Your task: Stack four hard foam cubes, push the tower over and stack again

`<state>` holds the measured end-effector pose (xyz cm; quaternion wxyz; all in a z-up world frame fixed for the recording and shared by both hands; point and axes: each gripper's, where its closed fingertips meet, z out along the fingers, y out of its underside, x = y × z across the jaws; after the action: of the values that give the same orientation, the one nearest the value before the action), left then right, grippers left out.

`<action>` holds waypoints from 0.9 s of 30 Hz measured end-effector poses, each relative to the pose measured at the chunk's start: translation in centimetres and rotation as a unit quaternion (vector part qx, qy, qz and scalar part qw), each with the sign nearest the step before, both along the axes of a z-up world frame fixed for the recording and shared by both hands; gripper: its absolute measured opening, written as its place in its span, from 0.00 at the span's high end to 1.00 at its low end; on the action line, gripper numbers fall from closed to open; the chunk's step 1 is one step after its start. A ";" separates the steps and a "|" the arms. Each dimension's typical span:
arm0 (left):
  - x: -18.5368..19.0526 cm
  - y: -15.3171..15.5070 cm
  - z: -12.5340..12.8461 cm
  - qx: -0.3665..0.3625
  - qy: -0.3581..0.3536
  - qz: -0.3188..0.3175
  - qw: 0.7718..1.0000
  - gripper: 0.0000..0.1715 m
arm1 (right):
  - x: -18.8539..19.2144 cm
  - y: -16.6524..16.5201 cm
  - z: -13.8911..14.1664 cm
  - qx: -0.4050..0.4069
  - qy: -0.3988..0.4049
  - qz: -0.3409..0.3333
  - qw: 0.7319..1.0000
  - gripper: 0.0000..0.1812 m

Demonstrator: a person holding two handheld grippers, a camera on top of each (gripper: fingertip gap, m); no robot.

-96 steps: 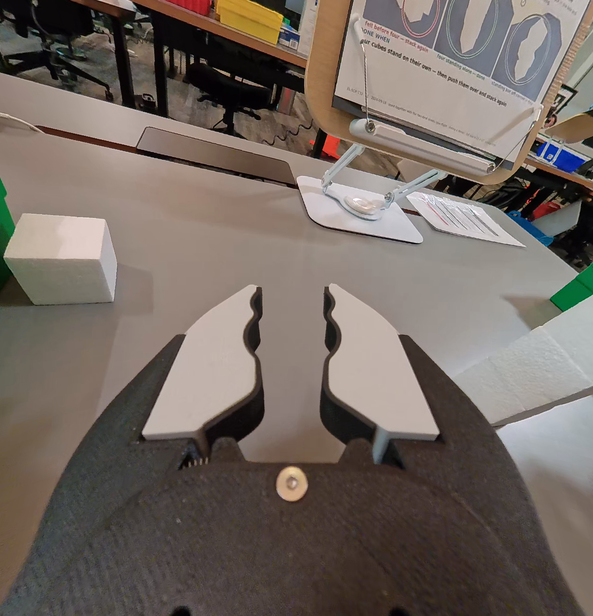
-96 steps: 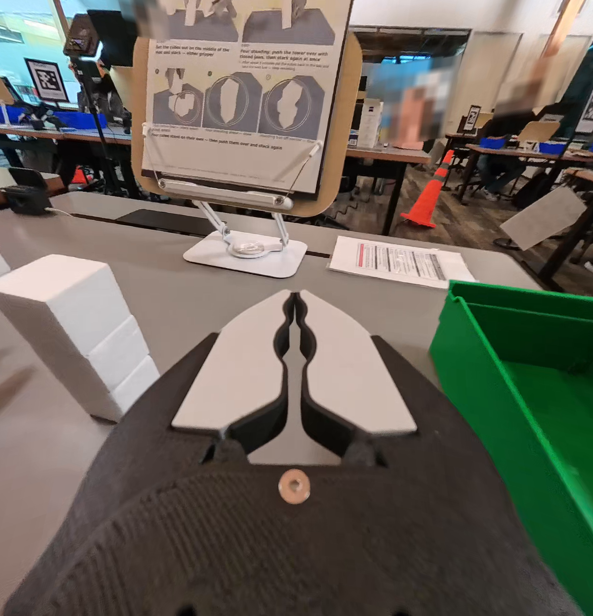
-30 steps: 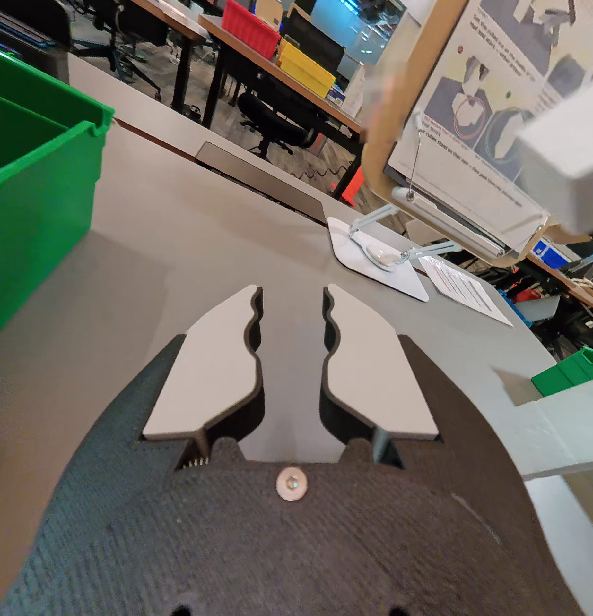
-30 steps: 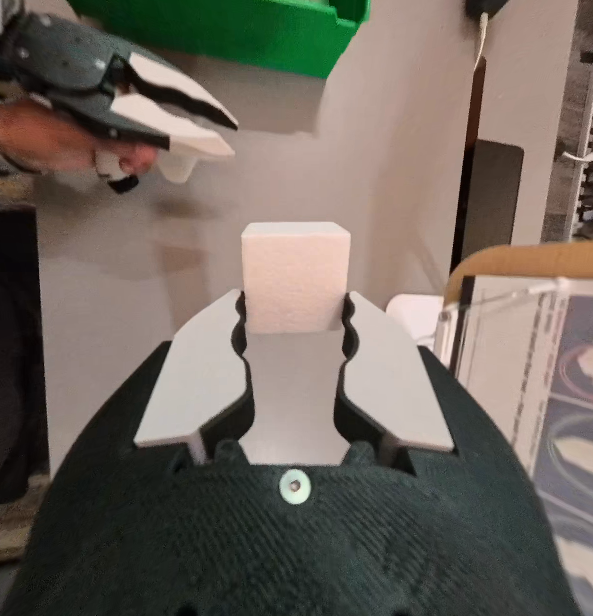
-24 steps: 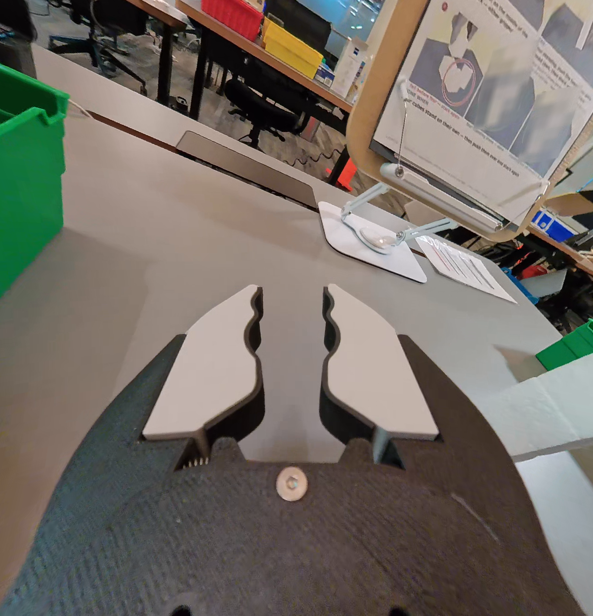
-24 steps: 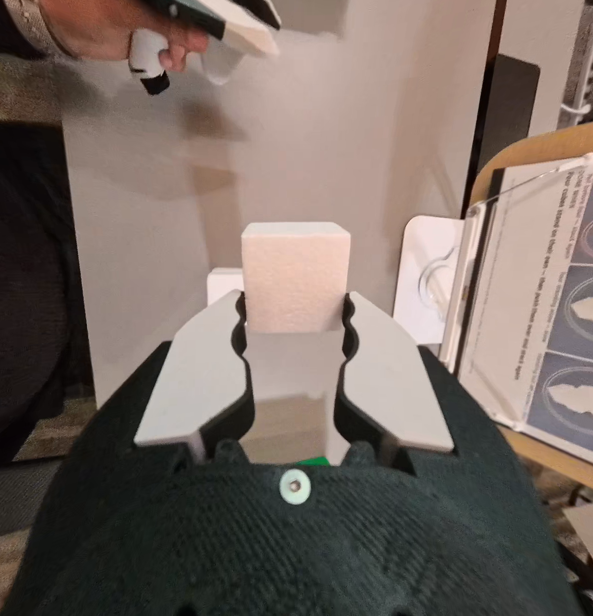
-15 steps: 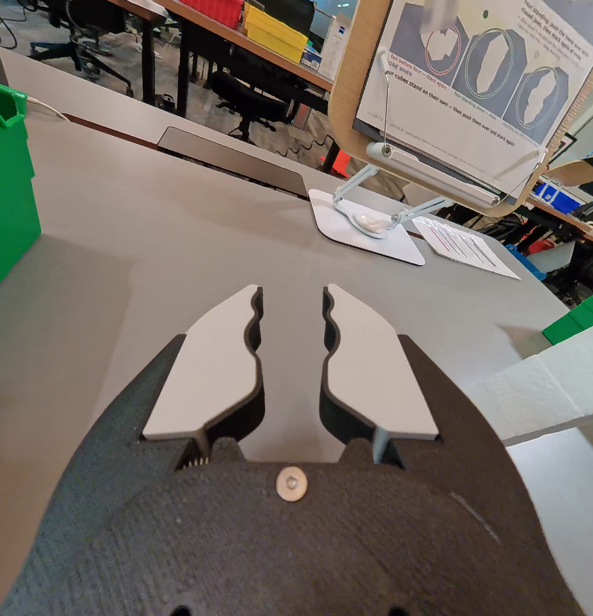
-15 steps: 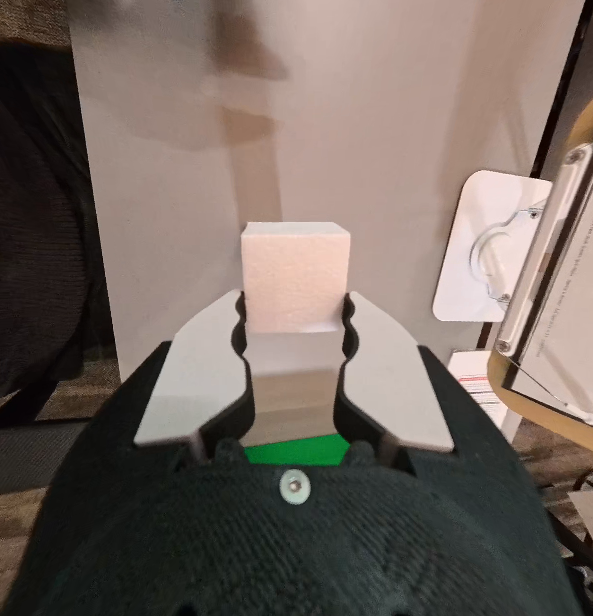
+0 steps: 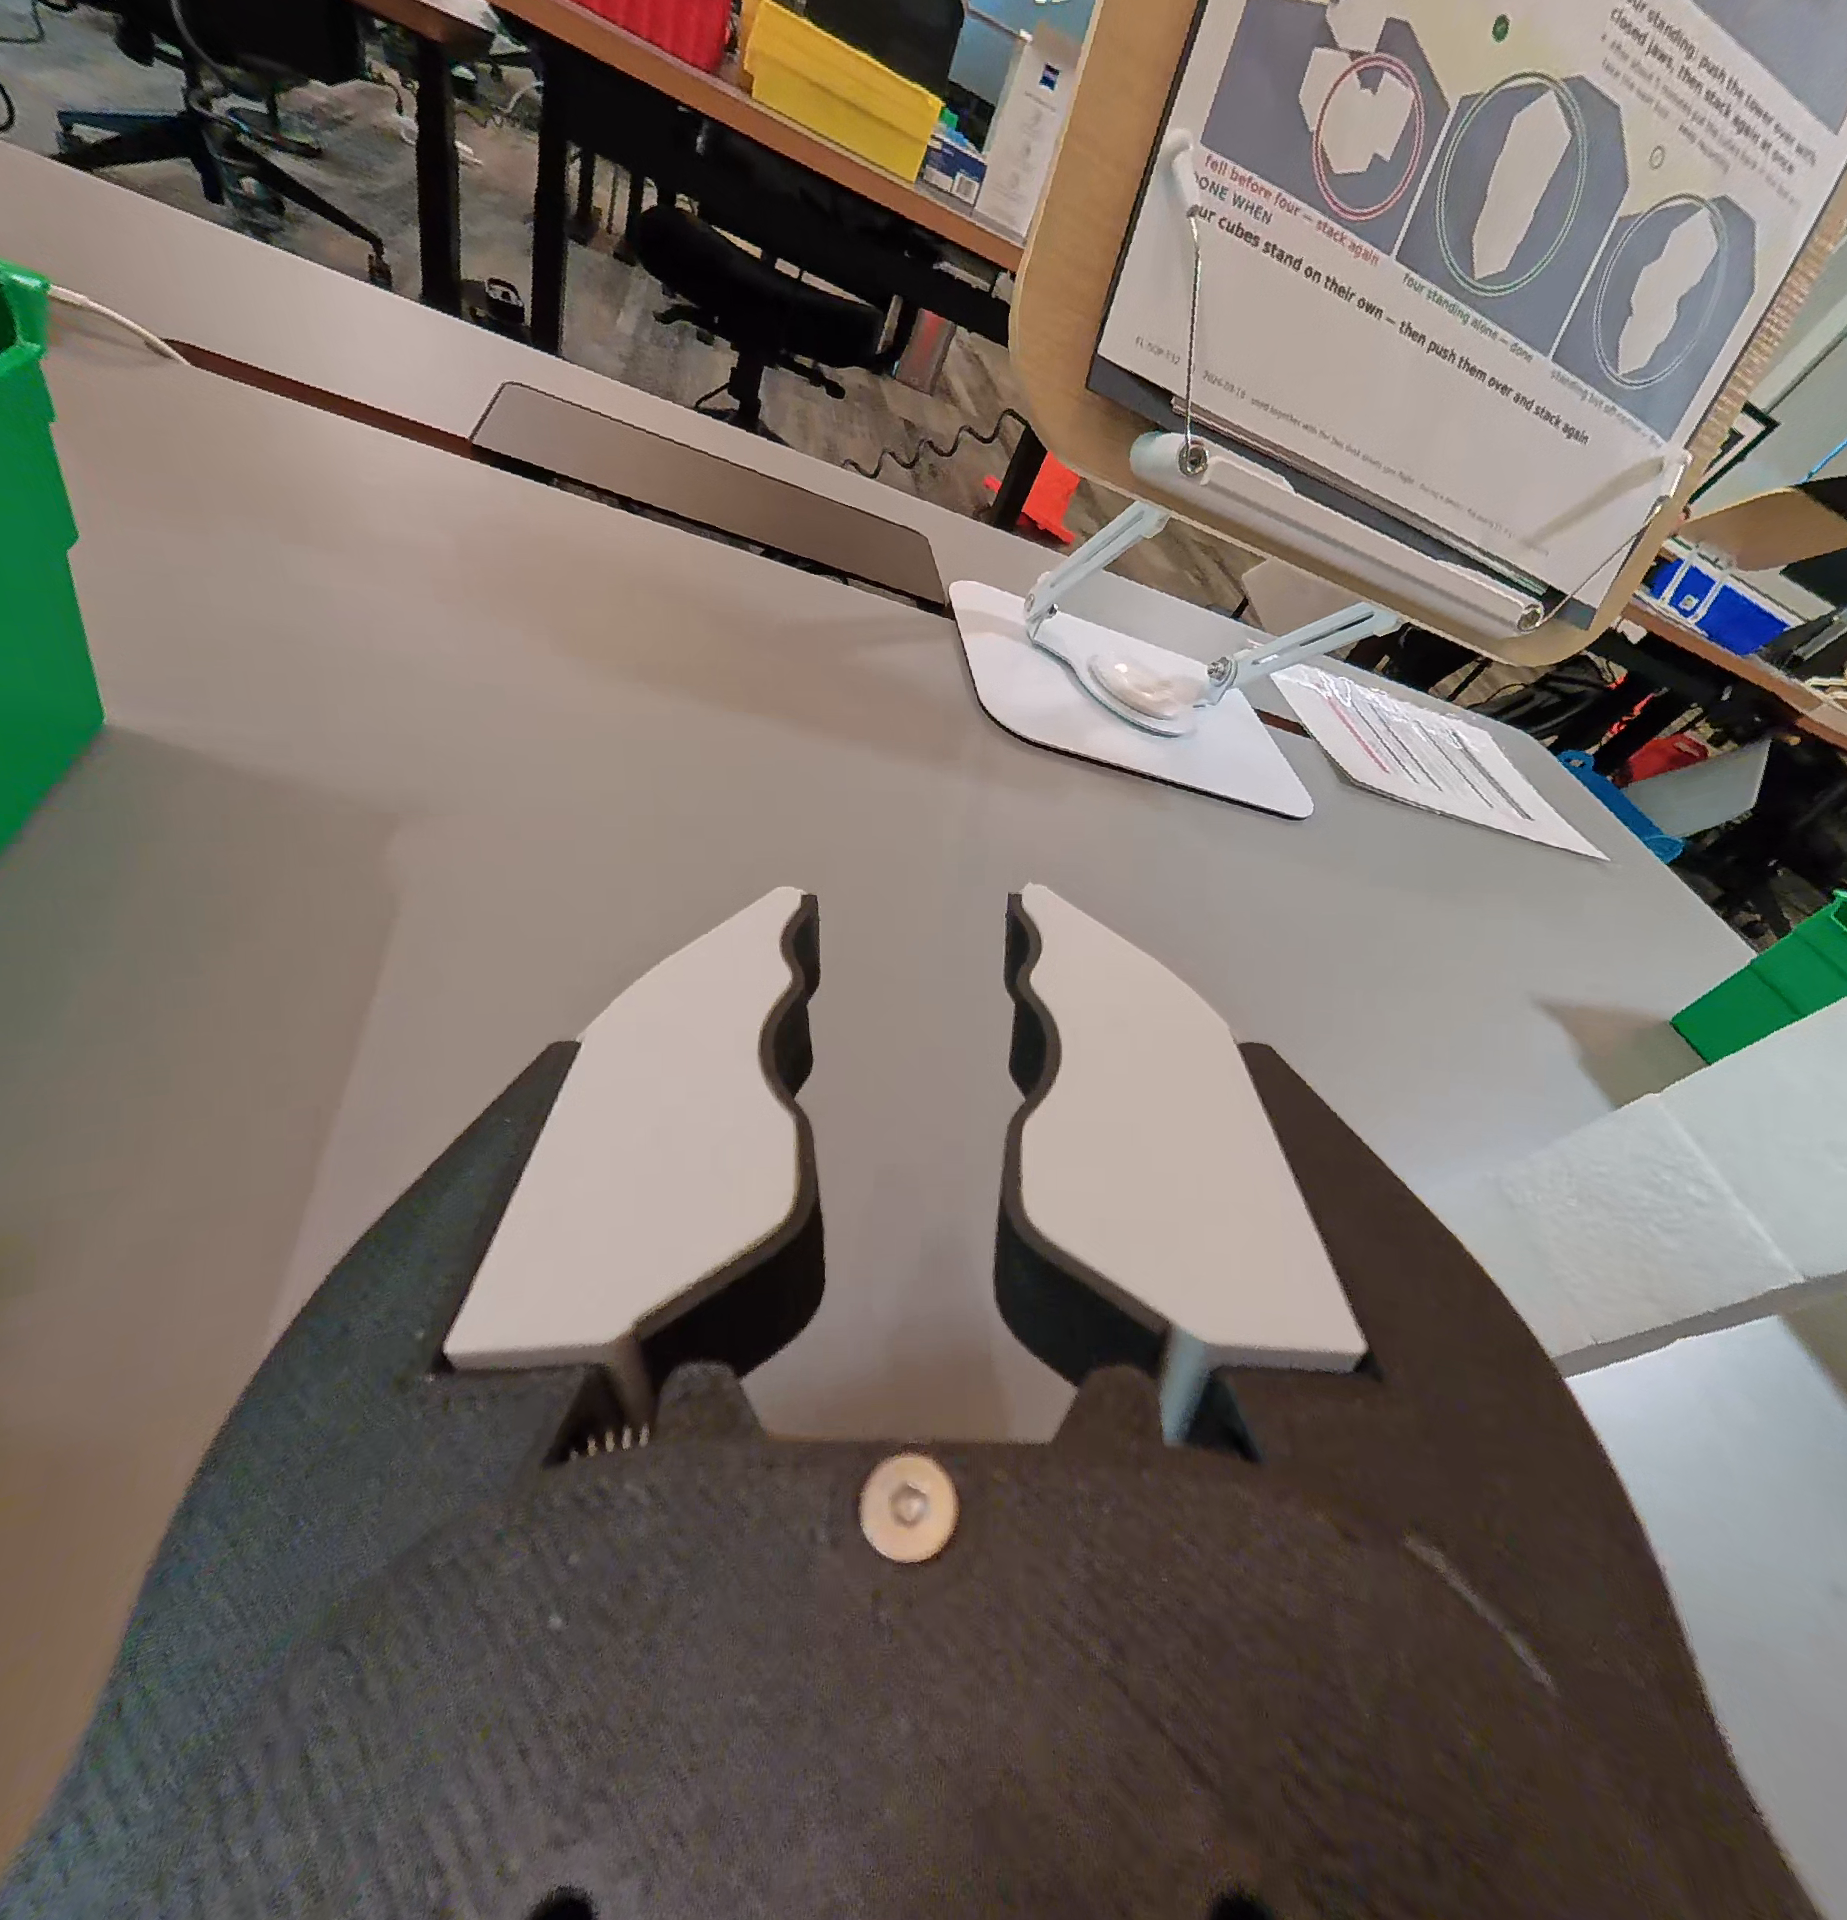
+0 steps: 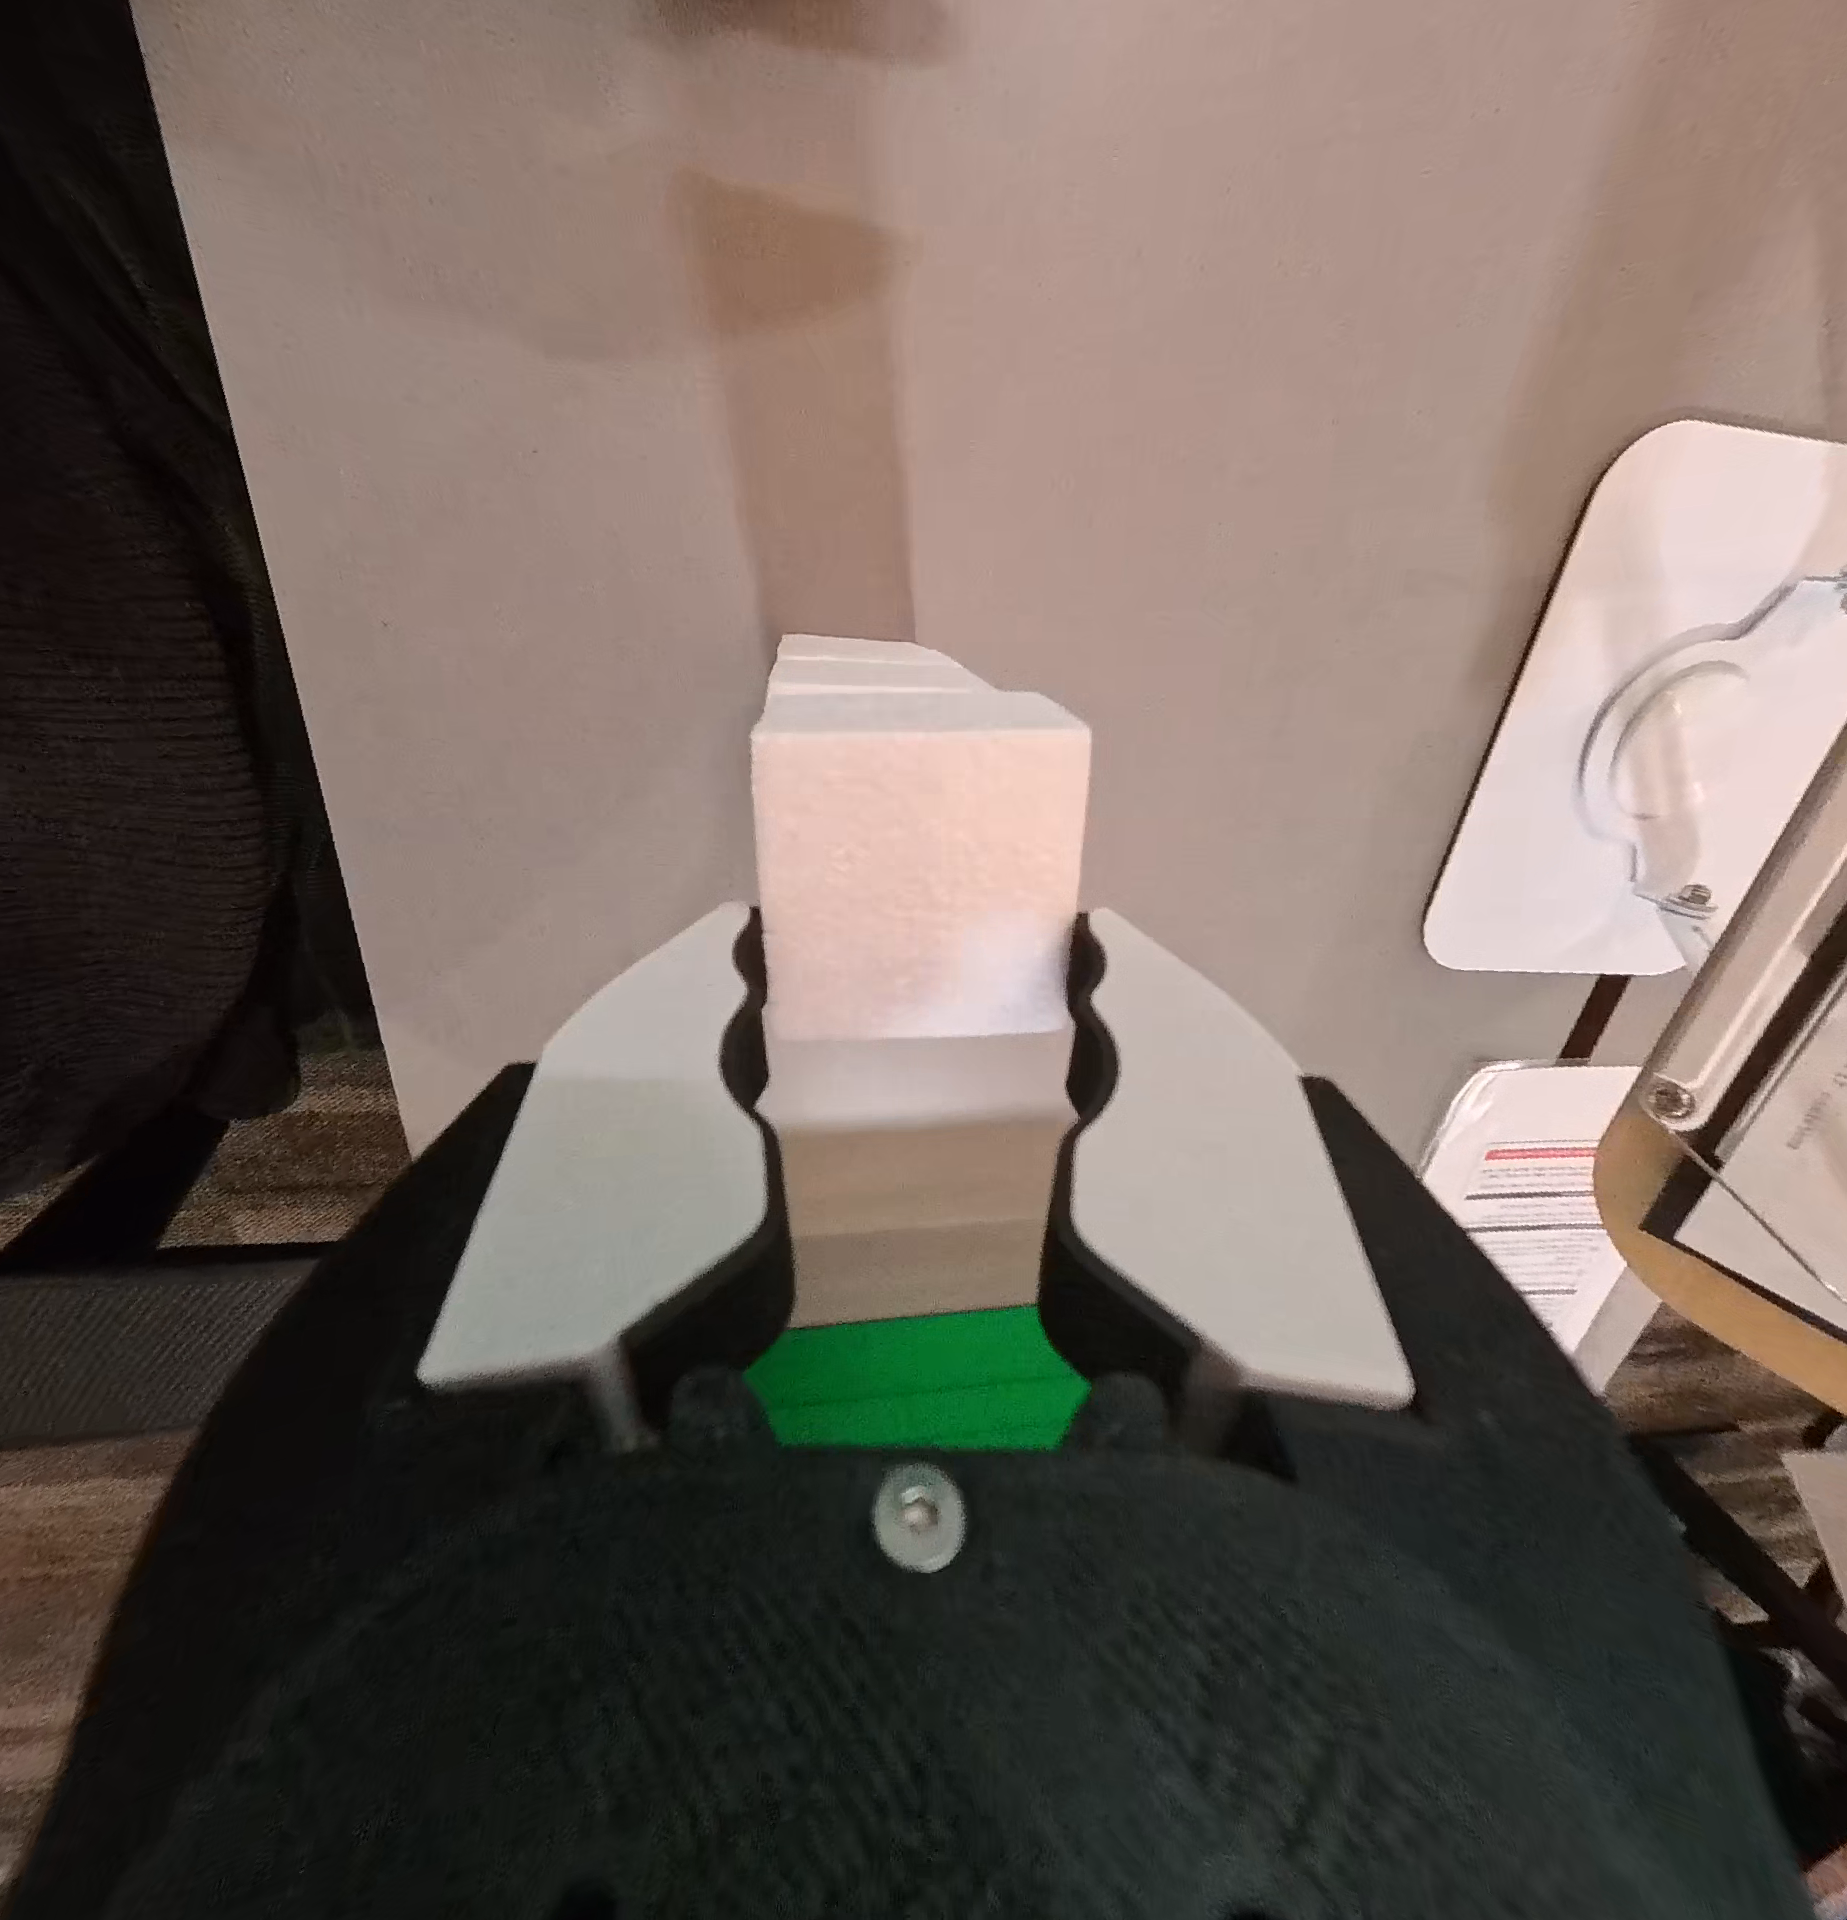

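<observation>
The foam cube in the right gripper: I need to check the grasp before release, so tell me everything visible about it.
The foam cube is white, grainy hard foam with sharp edges and flat faces. The right gripper is shut on it, one finger against each side near its lower part. It sits square, seen from above, directly over the stacked cubes, whose stepped edges show just beyond it. Whether it already touches them cannot be told.

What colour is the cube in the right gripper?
White; the cube shows best in the right wrist view, in the right gripper.
</observation>
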<state>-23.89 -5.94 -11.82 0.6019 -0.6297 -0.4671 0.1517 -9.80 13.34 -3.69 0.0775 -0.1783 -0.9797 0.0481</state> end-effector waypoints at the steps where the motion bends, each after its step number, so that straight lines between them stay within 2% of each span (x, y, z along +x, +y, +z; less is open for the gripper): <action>1: 0.0 0.0 0.0 0.001 -0.001 0.000 1.000 0.80 | 0.0 0.0 -0.1 0.000 -0.001 -0.001 1.000 0.69; 27: 0.1 0.2 -0.2 0.000 -0.006 -0.008 1.000 0.79 | 0.4 -0.1 -0.6 -0.006 -0.019 -0.018 1.000 0.69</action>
<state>-23.80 -5.71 -12.01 0.6000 -0.6343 -0.4660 0.1433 -9.40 13.20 -4.29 0.0586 -0.1976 -0.9773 0.0490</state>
